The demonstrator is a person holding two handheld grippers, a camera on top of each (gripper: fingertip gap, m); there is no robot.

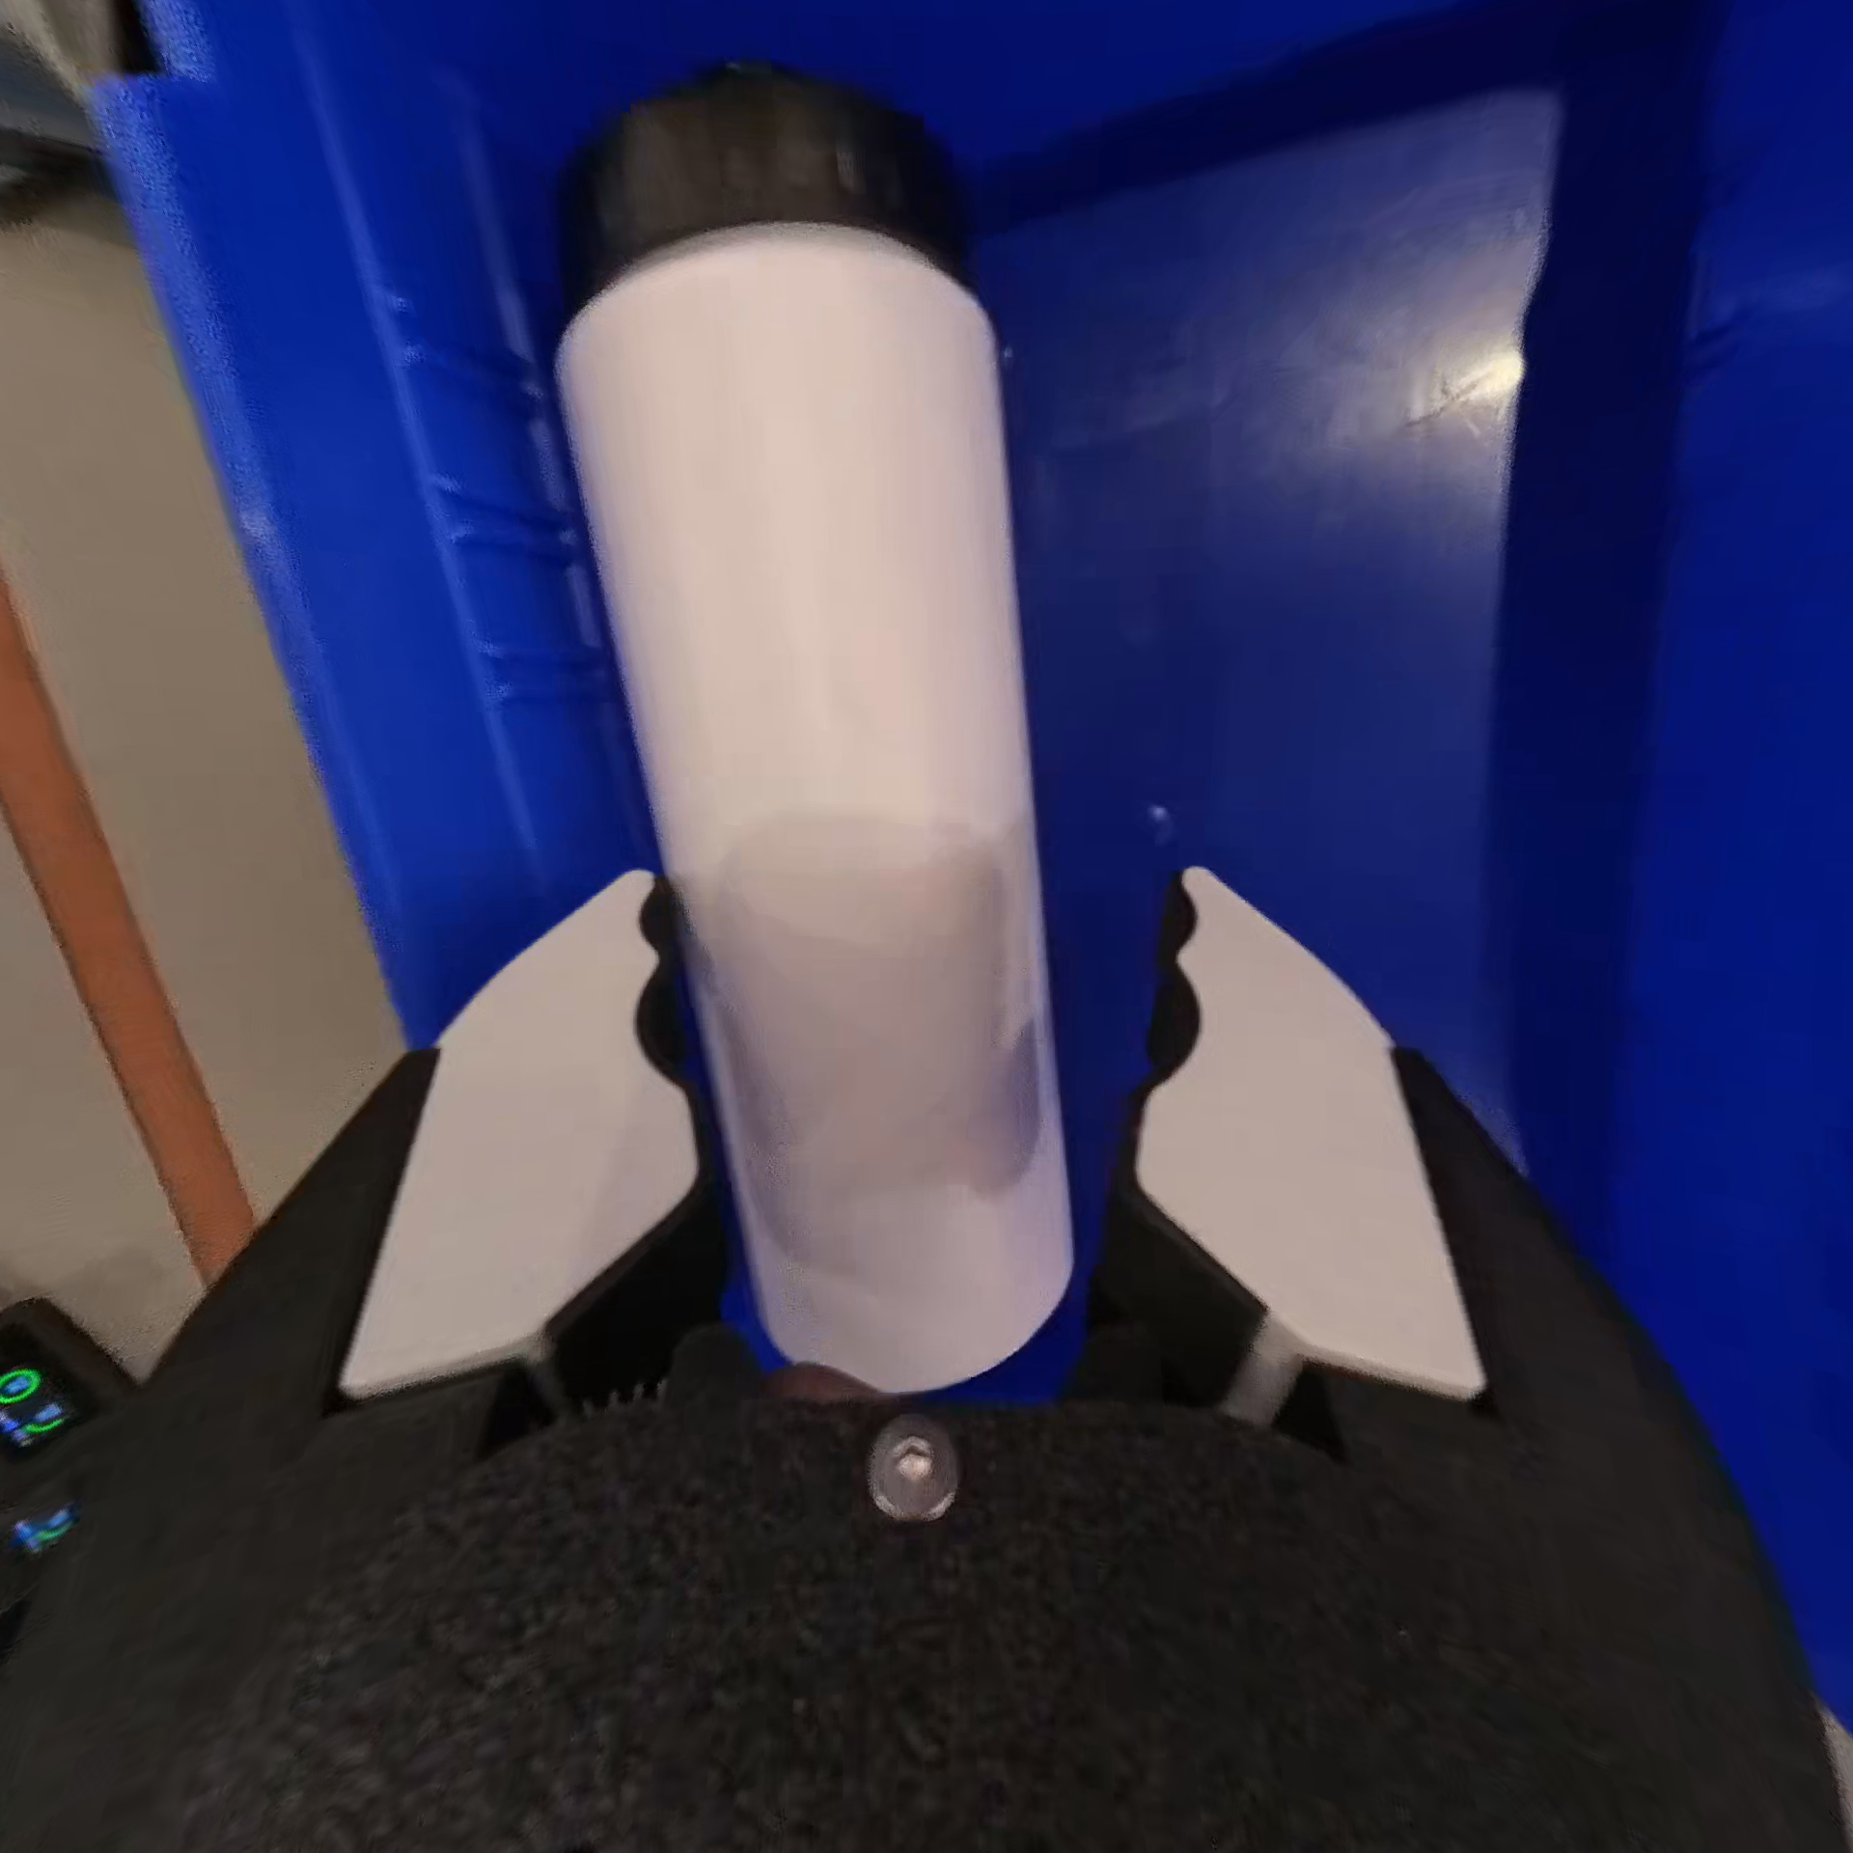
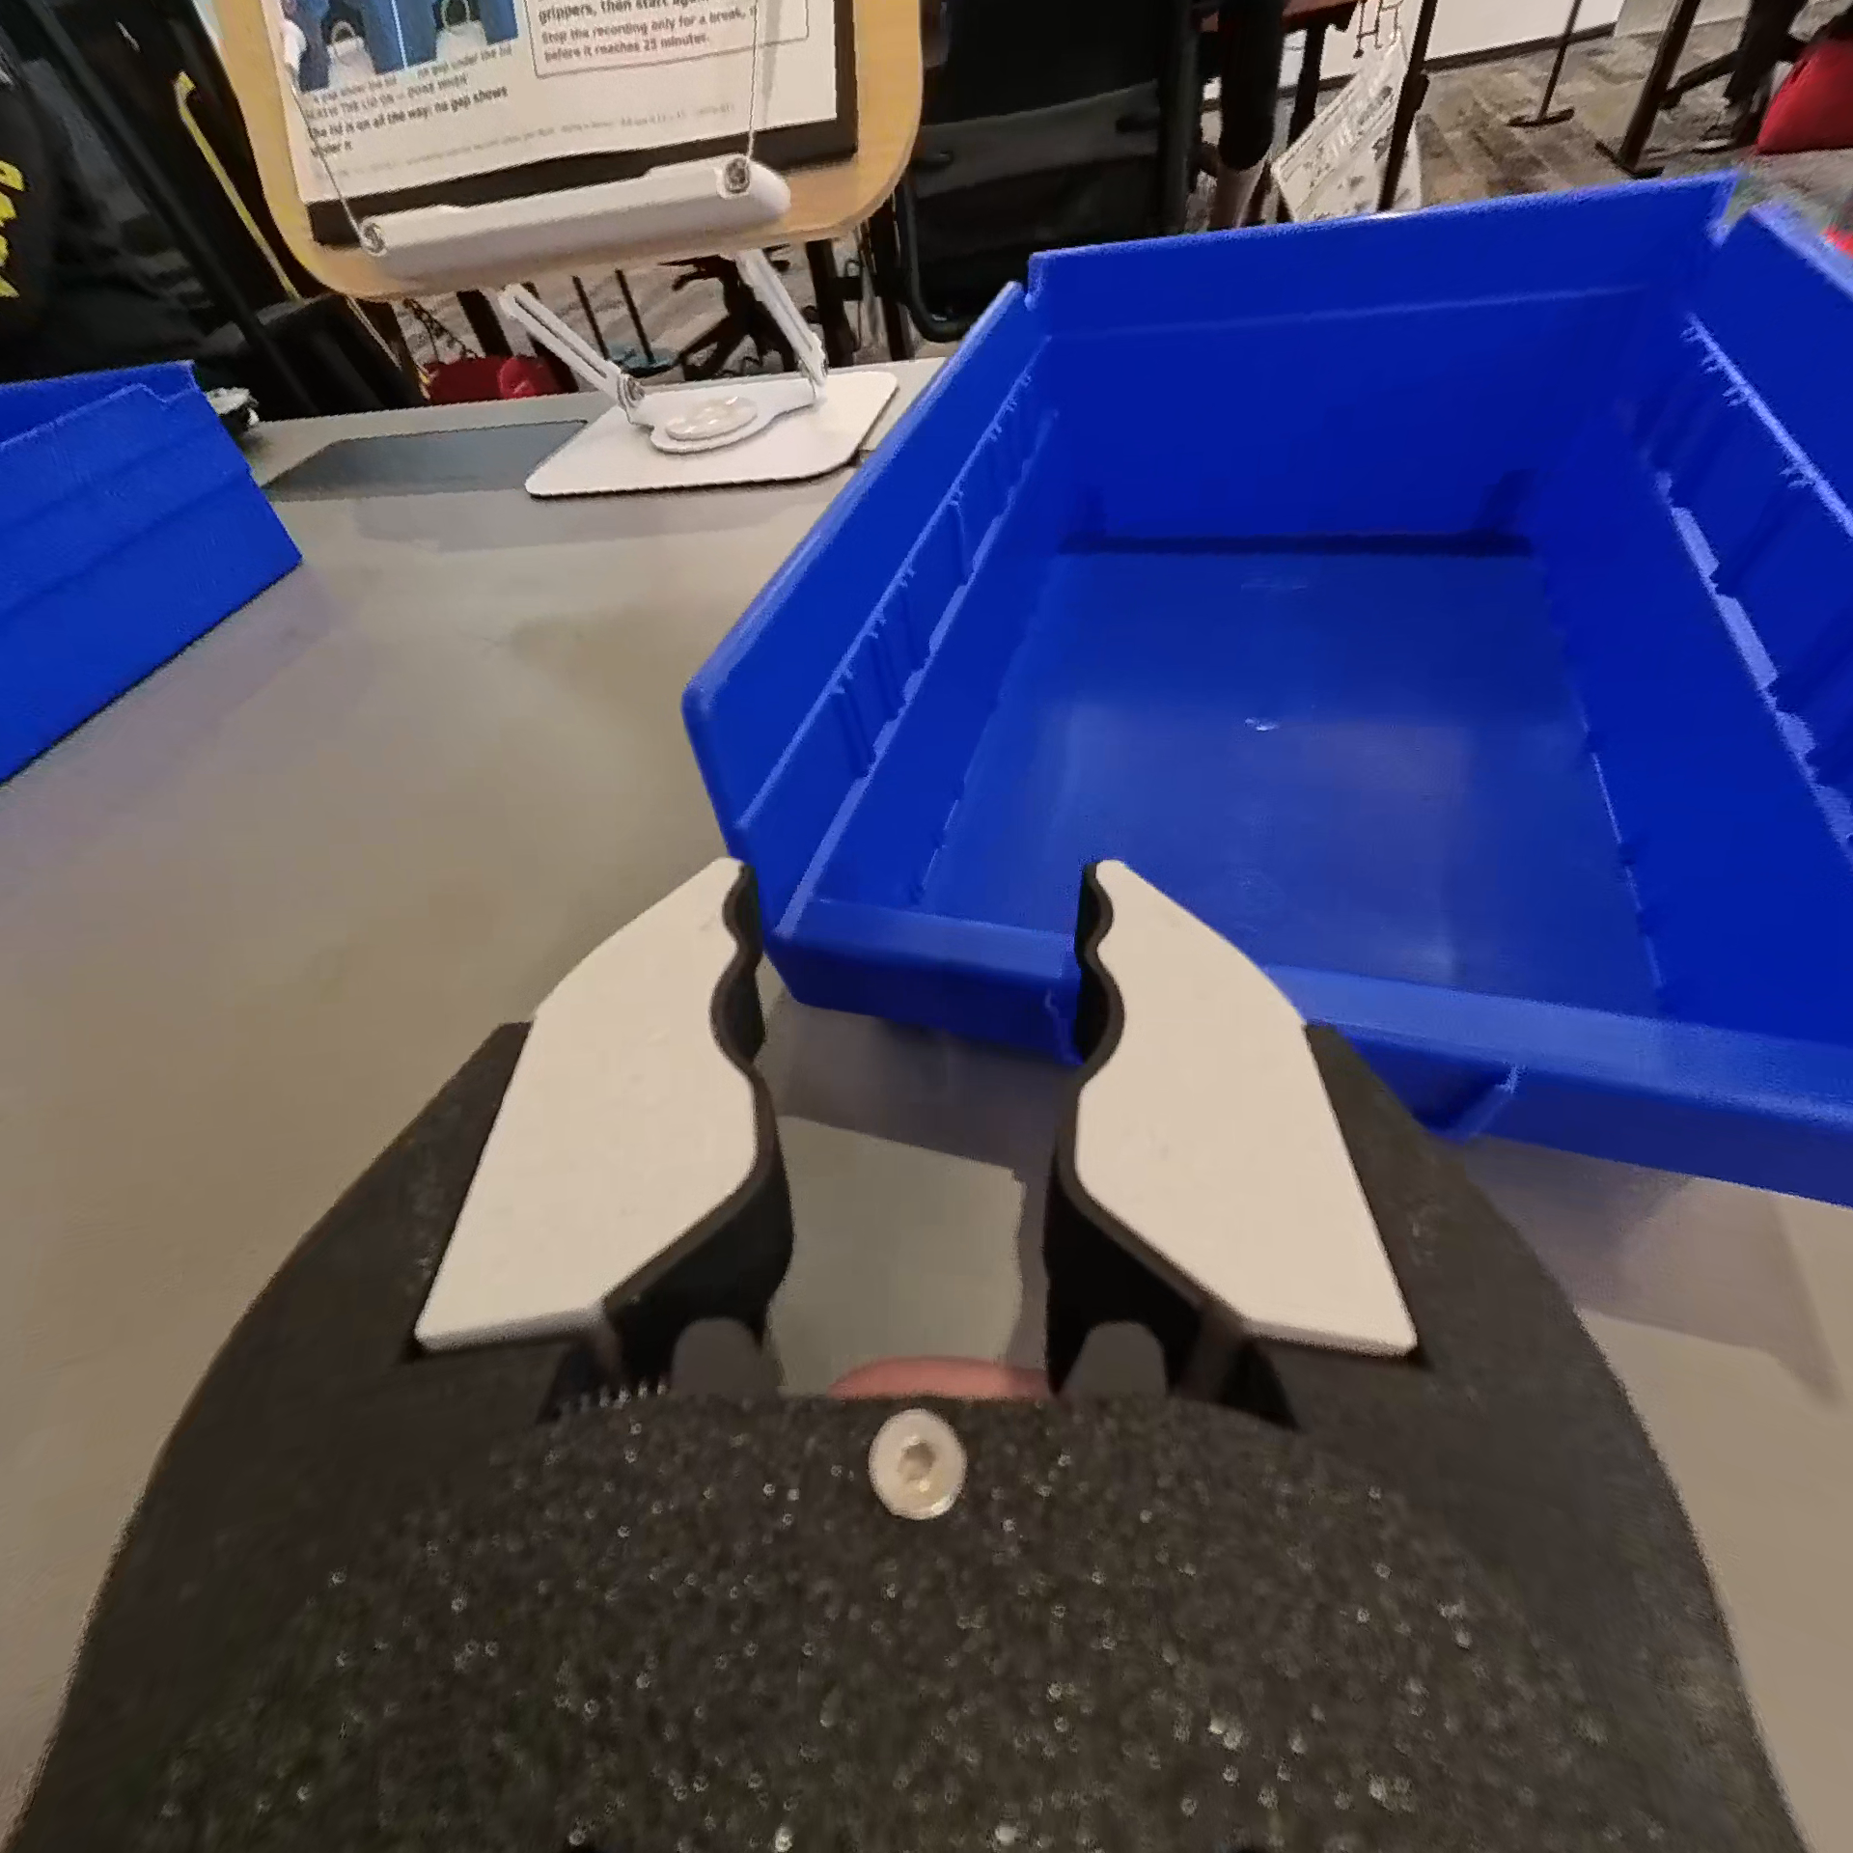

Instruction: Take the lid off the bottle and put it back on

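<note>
- Left claw [image 1: 917,963]: released, jaws wide apart. White bottle [image 1: 812,762] lies between them; right finger [image 1: 1293,1113] stands clear of it with blue showing in the gap, left finger [image 1: 541,1113] sits right at the bottle's side, contact unclear because of motion blur.
- Bottle is inside a blue bin [image 1: 1304,501], along the bin's left wall, with its base toward the camera.
- Black lid [image 1: 762,170] is on the bottle, at the end away from the camera.
- Right claw [image 2: 917,953]: released, nothing between its fingers, hanging over the grey surface [image 2: 351,802] just before the near left corner of a blue bin [image 2: 1304,752].
- The bin floor seen from the right claw is bare; the bottle does not show in that view.
- Second blue bin [image 2: 110,541] sits at the surface's left edge.
- White stand [image 2: 702,421] with a printed sheet on a board [image 2: 562,120] sits at the far edge.
</note>
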